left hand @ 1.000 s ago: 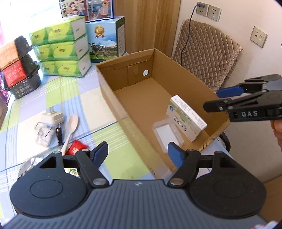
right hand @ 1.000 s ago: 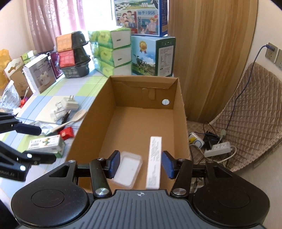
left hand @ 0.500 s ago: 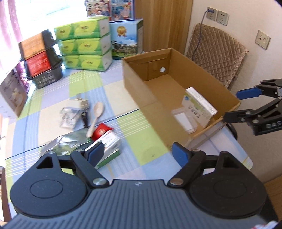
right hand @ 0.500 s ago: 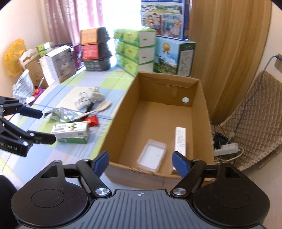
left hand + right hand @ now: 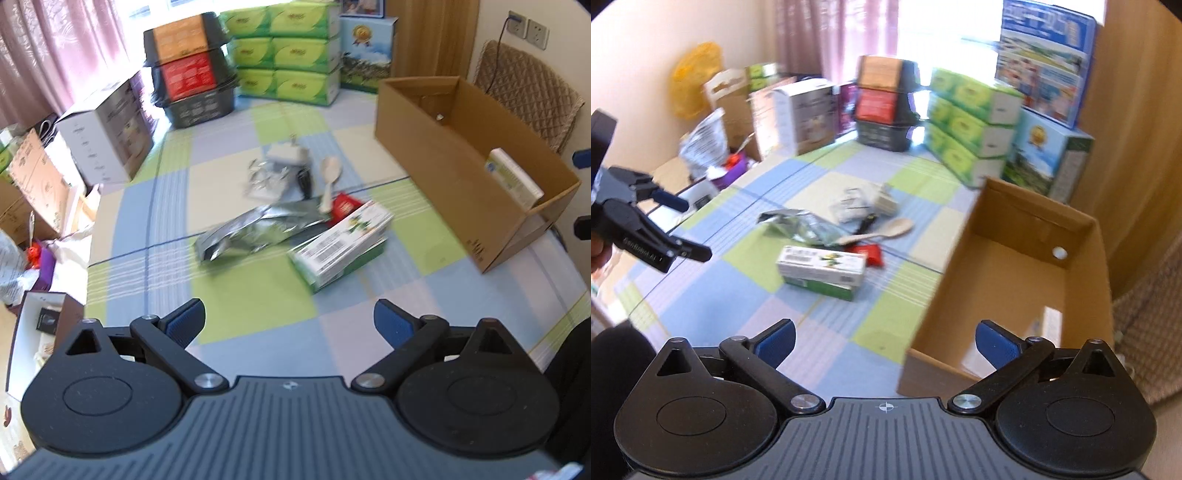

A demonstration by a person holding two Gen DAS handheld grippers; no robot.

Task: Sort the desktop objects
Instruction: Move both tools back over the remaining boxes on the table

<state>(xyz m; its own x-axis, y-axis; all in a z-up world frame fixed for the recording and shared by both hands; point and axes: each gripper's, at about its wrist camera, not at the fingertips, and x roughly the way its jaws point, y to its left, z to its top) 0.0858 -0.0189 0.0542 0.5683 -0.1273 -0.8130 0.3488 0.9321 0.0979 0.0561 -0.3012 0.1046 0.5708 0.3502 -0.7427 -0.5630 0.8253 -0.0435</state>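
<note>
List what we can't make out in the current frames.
- Cardboard box floor: left wrist view, near wall hides it; only the top of a white carton shows.
- Same box, right wrist view: contents blurred and partly behind the right gripper.
- Green-and-white carton print: motion blur, unreadable.
- Items under the foil pouch: covered.
- Left gripper open, empty.

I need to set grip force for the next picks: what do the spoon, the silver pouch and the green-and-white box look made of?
Spoon: pale and matt, probably wood, though blur leaves light plastic possible. Silver pouch: crinkled, mirror-bright creases suggest thin metallised foil. Green-and-white box: printed cardboard by its sharp folded edges and barcode panel, with a slight sheen.
</note>
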